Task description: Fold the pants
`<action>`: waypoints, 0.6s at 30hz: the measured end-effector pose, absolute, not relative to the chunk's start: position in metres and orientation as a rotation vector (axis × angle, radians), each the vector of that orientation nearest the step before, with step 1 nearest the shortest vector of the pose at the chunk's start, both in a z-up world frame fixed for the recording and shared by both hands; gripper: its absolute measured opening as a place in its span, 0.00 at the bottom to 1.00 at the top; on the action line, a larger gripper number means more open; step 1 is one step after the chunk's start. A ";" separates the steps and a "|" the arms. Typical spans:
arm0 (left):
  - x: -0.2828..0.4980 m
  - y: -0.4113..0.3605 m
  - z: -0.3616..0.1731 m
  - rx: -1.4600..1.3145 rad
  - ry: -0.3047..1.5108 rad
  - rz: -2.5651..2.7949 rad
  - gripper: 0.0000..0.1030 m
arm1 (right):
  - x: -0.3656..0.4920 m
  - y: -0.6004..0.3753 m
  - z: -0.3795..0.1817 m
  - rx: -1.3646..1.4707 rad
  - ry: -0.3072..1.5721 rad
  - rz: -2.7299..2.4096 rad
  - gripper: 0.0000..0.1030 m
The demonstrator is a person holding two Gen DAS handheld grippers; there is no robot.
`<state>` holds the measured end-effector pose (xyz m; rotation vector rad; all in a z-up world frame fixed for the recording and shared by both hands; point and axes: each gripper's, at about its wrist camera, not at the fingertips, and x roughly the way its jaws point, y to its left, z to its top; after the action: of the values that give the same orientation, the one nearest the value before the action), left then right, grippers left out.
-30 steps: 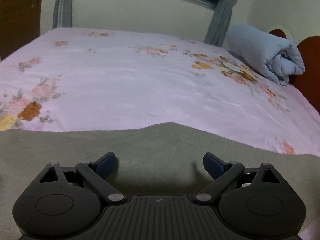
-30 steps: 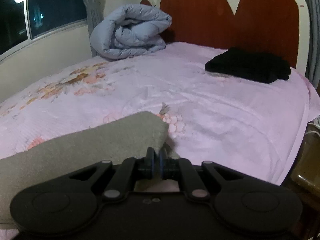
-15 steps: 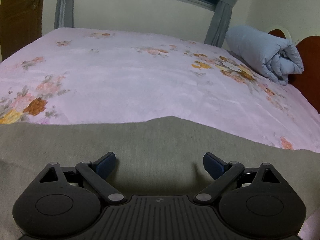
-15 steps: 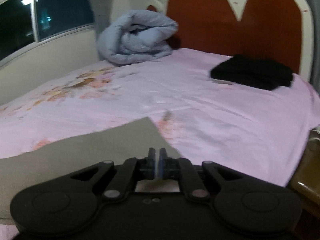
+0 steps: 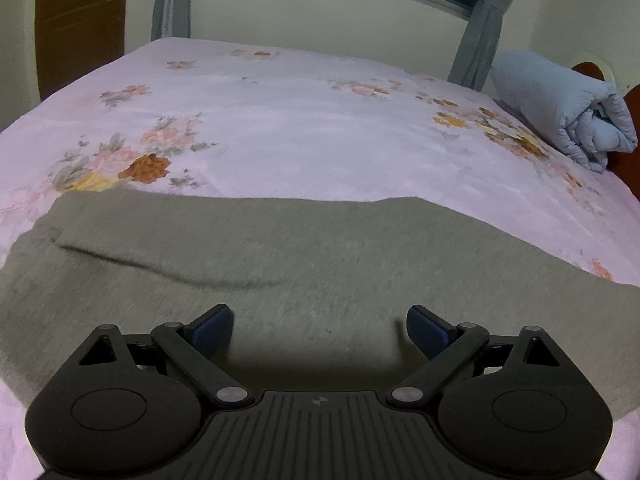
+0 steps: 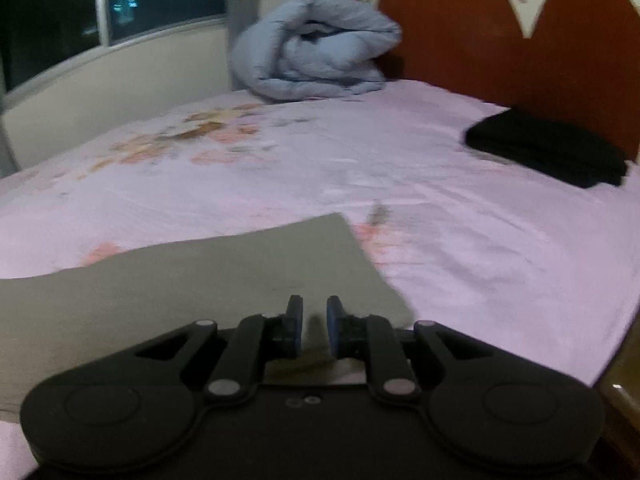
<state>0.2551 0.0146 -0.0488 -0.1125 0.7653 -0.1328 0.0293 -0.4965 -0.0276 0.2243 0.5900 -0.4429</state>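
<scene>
Grey-olive pants (image 5: pixel 304 256) lie flat on the pink floral bed, spread across the near edge. A shallow crease runs across them at the left. My left gripper (image 5: pixel 319 330) is open and empty, low over the pants' near edge. In the right wrist view the pants' right end (image 6: pixel 224 276) lies under my right gripper (image 6: pixel 311 330). Its jaws stand slightly apart with a narrow gap and the cloth lies below them, not pinched.
A rolled light-blue duvet (image 5: pixel 568 120) (image 6: pixel 316 44) lies at the head of the bed. A folded black garment (image 6: pixel 548 152) lies by the red headboard (image 6: pixel 500 40). The bed's edge drops off at the right (image 6: pixel 600 352). A window and curtains stand behind.
My right gripper was shut on the pants' end, laid it flat and has opened a little. The left gripper drew back and up, so more of the pants shows.
</scene>
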 end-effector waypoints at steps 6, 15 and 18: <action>0.249 0.017 -0.045 -0.116 0.756 -0.138 0.91 | -0.013 -0.513 -0.035 0.380 0.546 -0.517 0.13; 0.237 0.018 -0.041 -0.098 0.713 -0.086 0.91 | -0.013 -0.559 -0.049 0.499 0.492 -0.594 0.40; 0.226 0.030 -0.040 -0.097 0.691 -0.029 0.91 | -0.004 -0.567 -0.056 0.507 0.519 -0.574 0.37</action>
<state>0.2261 0.0301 -0.0395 -0.0970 0.6907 -0.0294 -0.0040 -0.5666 -0.0562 0.5069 0.5188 -0.5739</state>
